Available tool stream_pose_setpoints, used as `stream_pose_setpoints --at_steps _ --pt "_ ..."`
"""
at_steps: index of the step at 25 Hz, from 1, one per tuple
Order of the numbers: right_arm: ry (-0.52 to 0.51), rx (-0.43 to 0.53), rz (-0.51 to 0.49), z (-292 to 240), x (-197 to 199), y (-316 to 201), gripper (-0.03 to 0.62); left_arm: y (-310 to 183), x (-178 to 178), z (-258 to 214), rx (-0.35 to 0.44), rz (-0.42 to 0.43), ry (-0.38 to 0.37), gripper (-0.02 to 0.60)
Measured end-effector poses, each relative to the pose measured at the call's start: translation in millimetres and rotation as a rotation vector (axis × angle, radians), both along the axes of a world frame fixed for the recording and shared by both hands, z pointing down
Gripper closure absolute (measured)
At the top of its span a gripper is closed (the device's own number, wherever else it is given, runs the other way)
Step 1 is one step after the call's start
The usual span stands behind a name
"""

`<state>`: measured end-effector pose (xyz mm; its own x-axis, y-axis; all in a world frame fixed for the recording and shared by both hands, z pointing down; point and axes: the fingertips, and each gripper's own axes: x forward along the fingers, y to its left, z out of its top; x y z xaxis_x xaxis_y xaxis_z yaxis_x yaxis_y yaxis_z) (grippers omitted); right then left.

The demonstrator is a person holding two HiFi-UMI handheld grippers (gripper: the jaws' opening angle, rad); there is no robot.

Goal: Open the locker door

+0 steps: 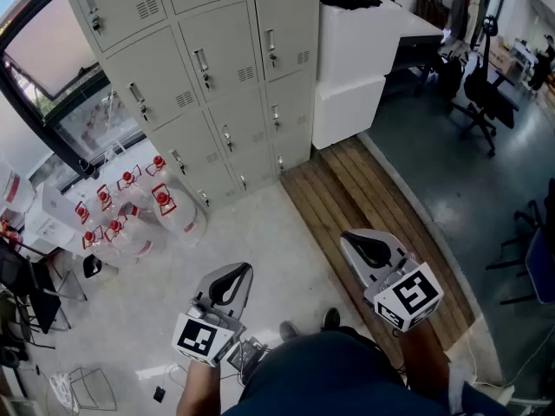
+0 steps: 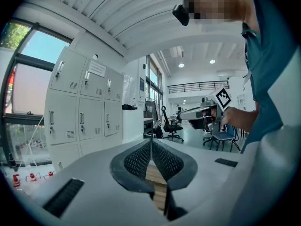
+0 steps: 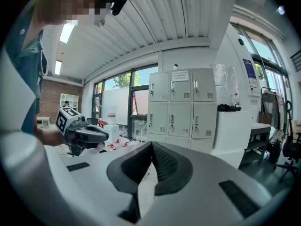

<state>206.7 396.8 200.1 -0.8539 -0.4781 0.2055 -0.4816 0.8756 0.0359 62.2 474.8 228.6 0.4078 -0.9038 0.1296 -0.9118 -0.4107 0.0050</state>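
Lockers (image 1: 208, 76), doors all shut, stand well ahead of left gripper (image 1: 236, 276) and right gripper (image 1: 354, 241), both with jaws together on nothing; door notice (image 3: 180, 75) too small to read; red-capped clear jugs (image 1: 165, 202) cluster beside them.

L tool (image 1: 243, 270), R tool (image 1: 349, 237) grey; b/w marker cubes (image 1: 198, 338); teal shirt (image 1: 321, 375)

Pale grey lockers (image 1: 217, 76); red-capped, seemingly clear bottles (image 1: 165, 204).
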Motion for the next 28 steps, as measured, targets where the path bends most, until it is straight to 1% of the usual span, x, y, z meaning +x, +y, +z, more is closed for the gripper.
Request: stream_pose_setpoints --at_steps 8,16,19,22,28 --pt "0.0 -0.009 0.008 4 6 7 0.557 4 6 3 0.003 0.004 0.002 0.555" --pt "-0.046 -0.03 0.025 3 11 13 0.556 12 8 9 -0.009 0.009 0.006 0.555" --pt "-0.052 -0.039 0.036 5 10 14 0.556 12 6 11 -0.013 0.011 0.011 0.555" --pt "-0.057 -0.045 0.053 8 9 15 0.556 12 1 12 -0.028 0.002 0.0 0.555" --pt "-0.055 -0.05 0.079 9 -2 11 0.556 12 -14 18 -0.017 0.024 0.014 0.555"
